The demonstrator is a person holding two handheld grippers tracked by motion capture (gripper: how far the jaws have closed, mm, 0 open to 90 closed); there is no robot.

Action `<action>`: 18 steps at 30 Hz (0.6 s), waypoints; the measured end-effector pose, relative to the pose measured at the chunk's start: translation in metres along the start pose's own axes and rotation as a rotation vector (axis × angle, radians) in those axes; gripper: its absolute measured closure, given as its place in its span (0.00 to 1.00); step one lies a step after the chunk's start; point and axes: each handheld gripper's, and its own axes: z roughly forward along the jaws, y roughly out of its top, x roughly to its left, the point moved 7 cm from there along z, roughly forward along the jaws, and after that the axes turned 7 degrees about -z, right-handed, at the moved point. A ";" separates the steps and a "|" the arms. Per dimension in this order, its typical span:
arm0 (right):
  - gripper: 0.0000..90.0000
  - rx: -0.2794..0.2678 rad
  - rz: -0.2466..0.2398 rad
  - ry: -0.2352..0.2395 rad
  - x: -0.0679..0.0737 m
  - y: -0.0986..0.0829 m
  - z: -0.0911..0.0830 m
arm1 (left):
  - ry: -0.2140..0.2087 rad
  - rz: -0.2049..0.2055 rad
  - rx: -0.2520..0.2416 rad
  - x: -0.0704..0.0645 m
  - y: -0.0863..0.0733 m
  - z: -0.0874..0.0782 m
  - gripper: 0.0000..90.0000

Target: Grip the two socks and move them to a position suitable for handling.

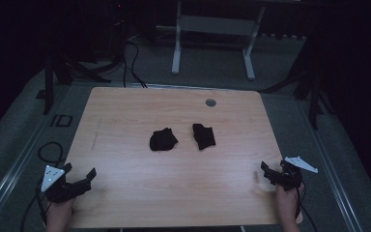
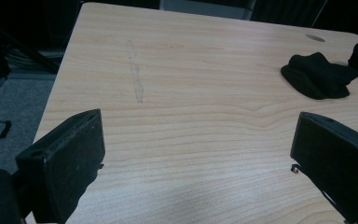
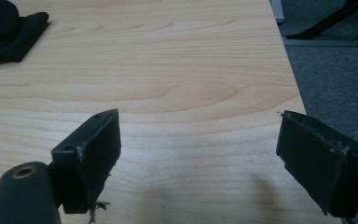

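Dim room, grey floor, pale wooden desk (image 1: 125,203) with a round grommet (image 1: 210,102) near its far edge. No readable writing anywhere. Two crumpled black cloth pieces near the desk's middle, just apart: left cloth (image 1: 163,139), bunched and rounded; right cloth (image 1: 203,136), folded, more angular. Left gripper (image 1: 83,179) at the near left corner, fingers (image 2: 70,158) spread wide, holding nothing. Right gripper (image 1: 266,173) at the near right edge, fingers (image 3: 93,154) likewise wide, empty, well apart from both cloths.
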 end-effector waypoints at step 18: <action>0.15 0.042 -0.202 0.124 0.019 0.009 -0.015 | -0.058 -0.079 0.010 -0.020 0.003 -0.003 0.06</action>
